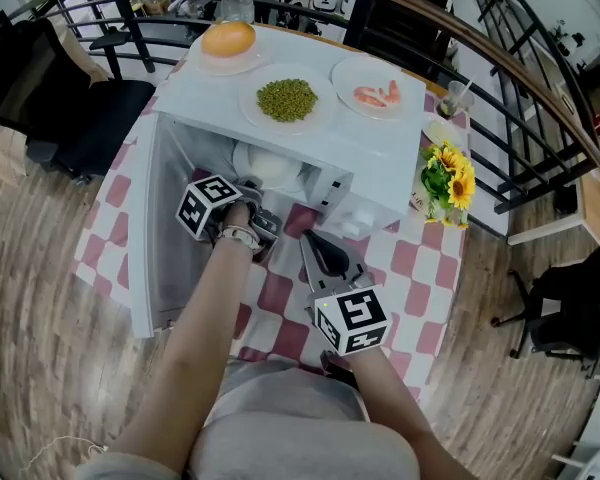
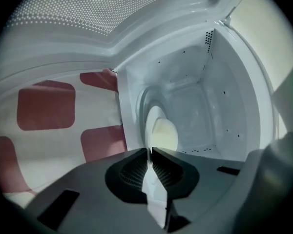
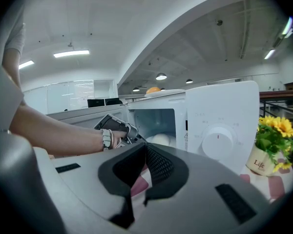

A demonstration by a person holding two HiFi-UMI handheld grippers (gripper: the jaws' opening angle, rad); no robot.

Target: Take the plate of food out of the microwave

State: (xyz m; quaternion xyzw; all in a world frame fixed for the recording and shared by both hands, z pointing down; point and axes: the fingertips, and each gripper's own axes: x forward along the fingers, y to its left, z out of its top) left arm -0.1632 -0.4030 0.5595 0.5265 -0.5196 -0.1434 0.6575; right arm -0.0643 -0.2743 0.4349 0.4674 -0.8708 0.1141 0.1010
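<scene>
A white microwave (image 1: 365, 211) stands on the checked table with its door (image 1: 148, 248) swung open to the left. Inside sits a white plate (image 1: 270, 168) with pale food on it. My left gripper (image 1: 252, 200) reaches into the opening. In the left gripper view the plate (image 2: 162, 128) shows edge-on, and the left gripper (image 2: 150, 154) is shut on its near rim, a white strip between the pads. My right gripper (image 1: 315, 245) hovers in front of the microwave, jaw tips together, holding nothing. The right gripper (image 3: 145, 147) view shows the microwave's dial (image 3: 218, 141) and the food (image 3: 161, 139) inside.
On top of the microwave are three plates: an orange bun (image 1: 228, 40), green peas (image 1: 286, 99) and shrimp (image 1: 378, 95). A pot of sunflowers (image 1: 448, 178) stands right of the microwave, a glass (image 1: 452, 98) behind it. A railing curves round the table; a black chair (image 1: 90, 118) stands at left.
</scene>
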